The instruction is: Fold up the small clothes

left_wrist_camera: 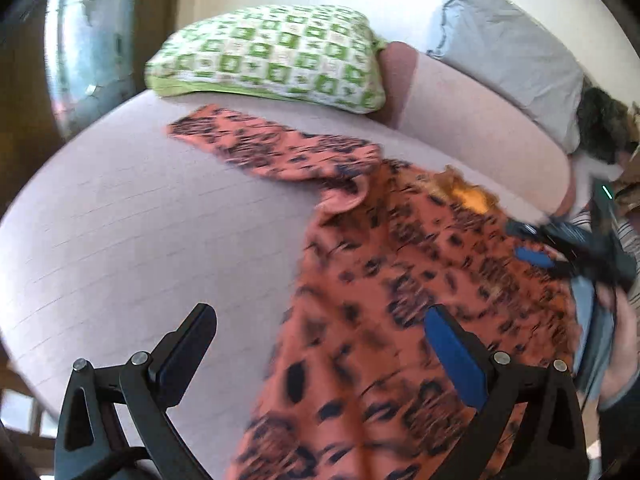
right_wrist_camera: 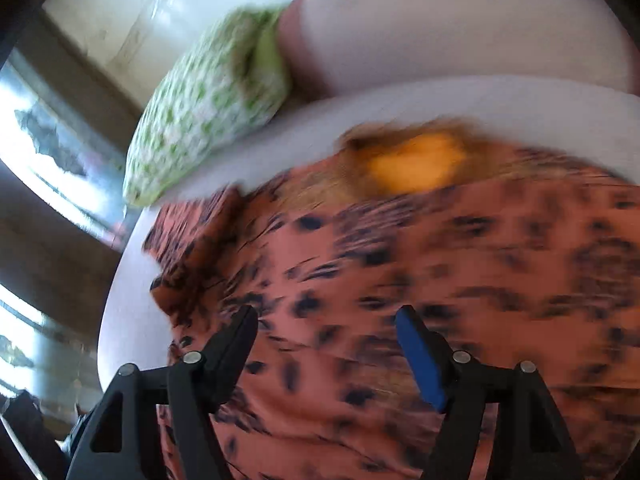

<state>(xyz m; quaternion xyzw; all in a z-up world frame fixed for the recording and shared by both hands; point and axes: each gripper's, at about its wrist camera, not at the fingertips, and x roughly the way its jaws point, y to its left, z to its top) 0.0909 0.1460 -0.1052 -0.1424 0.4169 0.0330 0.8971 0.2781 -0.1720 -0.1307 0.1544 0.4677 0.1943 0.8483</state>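
Daylit scene, bright overall, light entering from the window [left_wrist_camera: 86, 40] at the left edge of both views. Window panes blown out to white glare in the right wrist view [right_wrist_camera: 48, 152]. Soft, even illumination on the pale sofa [left_wrist_camera: 120, 240] — no hard shadows. Strong fisheye curvature, straight edges bowed, black vignette at the corners. Motion blur across both frames, heavier in the right wrist view: patterned garment [right_wrist_camera: 400, 280] smeared into streaks, green pillow [right_wrist_camera: 200, 120] indistinct. Left wrist view sharper on the pillow [left_wrist_camera: 272, 52], blurred toward the right edge — right gripper [left_wrist_camera: 568, 248] poorly resolved there.
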